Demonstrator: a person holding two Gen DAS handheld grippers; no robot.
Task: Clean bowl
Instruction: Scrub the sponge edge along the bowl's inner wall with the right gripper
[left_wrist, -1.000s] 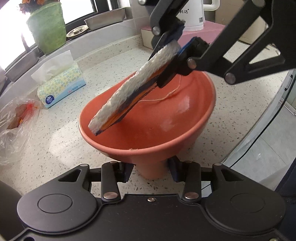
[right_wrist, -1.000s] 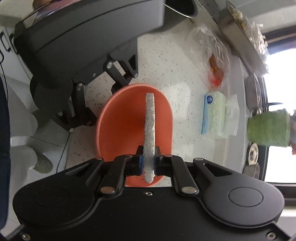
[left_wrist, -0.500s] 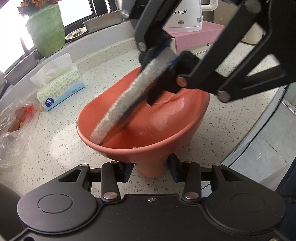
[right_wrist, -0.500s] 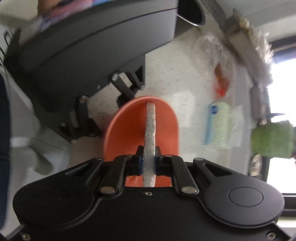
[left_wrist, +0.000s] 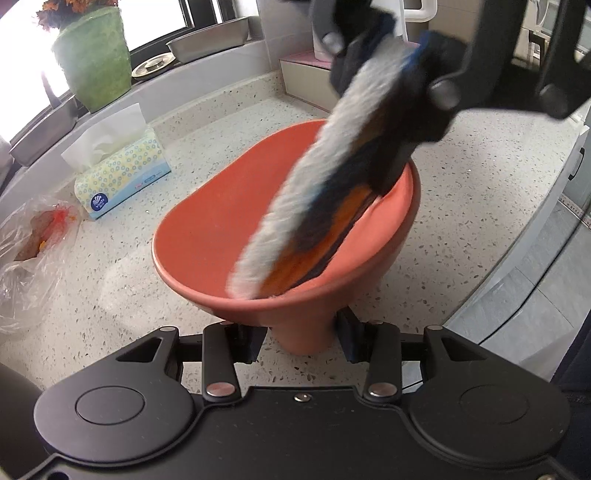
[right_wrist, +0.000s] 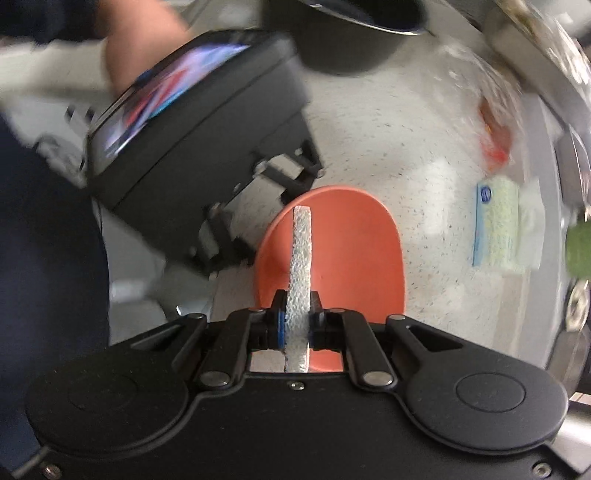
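An orange-red footed bowl (left_wrist: 207, 236) stands on the speckled counter. My left gripper (left_wrist: 301, 338) is shut on the bowl's foot and holds it. My right gripper (right_wrist: 298, 325) is shut on a flat cleaning pad (right_wrist: 301, 258), white on its edge with dark blue and orange on its face (left_wrist: 332, 206). The pad reaches down into the bowl (right_wrist: 354, 251) and its tip touches the inner wall near the front rim. The right gripper also shows in the left wrist view (left_wrist: 399, 66), above the bowl's far right rim.
A tissue box (left_wrist: 122, 177) lies left of the bowl. A clear plastic bag (left_wrist: 29, 251) with red contents lies at the far left. A green pot (left_wrist: 94, 59), steel trays and a white kettle stand at the back. The counter edge runs along the right.
The pad has swept across the bowl's inside from the left wall toward the right and front. The right gripper has moved right and nearer. The left gripper still holds the bowl's foot.
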